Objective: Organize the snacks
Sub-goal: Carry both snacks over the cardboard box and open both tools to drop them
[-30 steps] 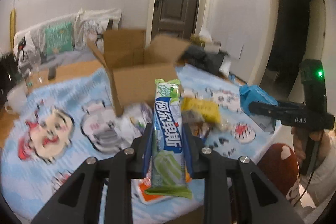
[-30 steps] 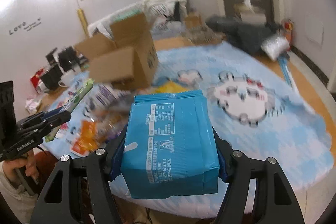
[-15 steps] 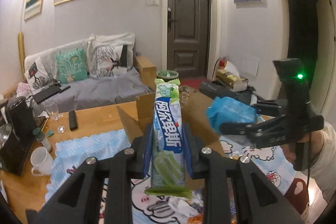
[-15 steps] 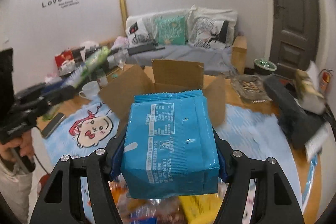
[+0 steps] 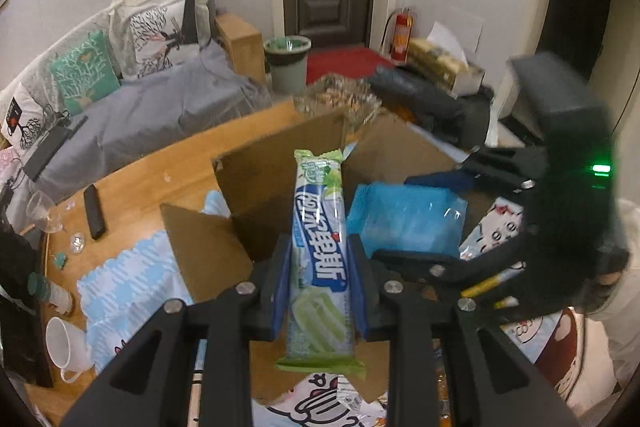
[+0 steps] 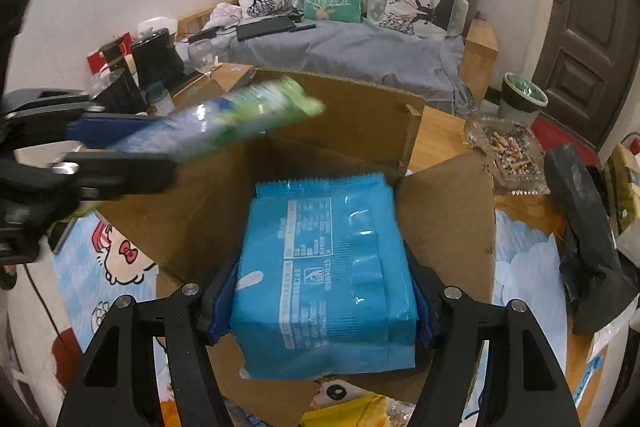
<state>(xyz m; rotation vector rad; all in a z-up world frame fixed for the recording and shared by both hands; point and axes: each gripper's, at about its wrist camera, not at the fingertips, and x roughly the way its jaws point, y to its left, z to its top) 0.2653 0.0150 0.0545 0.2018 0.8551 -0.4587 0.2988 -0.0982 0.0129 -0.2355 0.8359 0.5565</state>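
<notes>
Both grippers are hanging over the open cardboard box (image 6: 352, 131), each one carrying a snack. The left gripper (image 5: 318, 291) is clamping a long, narrow green-and-white snack stick pack (image 5: 320, 251) between its blue pads; the pack is standing lengthways along the fingers, its crimped far end poking out well beyond the fingertips above the box's opening, and its near end sticking back past the pads toward the camera. The right gripper (image 6: 320, 301) is squeezing a fat blue snack bag (image 6: 324, 279) by its two sides, the jaws standing fairly wide because the bag fills the whole gap between them. That bag is tilting forward, with its serrated top edge reaching out over the inside of the box and its printed back panel facing up. From the right wrist view the left gripper is coming in from the left edge, blurred, with the green pack angling across above the box's far flap. From the left wrist view the right gripper is sitting just to the right, its blue bag close beside the stick pack, both above the same opening; whether the two packs are touching I cannot tell. The box is standing with its flaps spread on a blue cartoon tablecloth (image 6: 120, 259) on a wooden table (image 5: 160, 167), and a yellow snack packet (image 6: 352, 411) is lying on the cloth just in front of the box, below the right gripper. A glass ashtray (image 6: 508, 155) is sitting on the table just beyond the box's right flap.
</notes>
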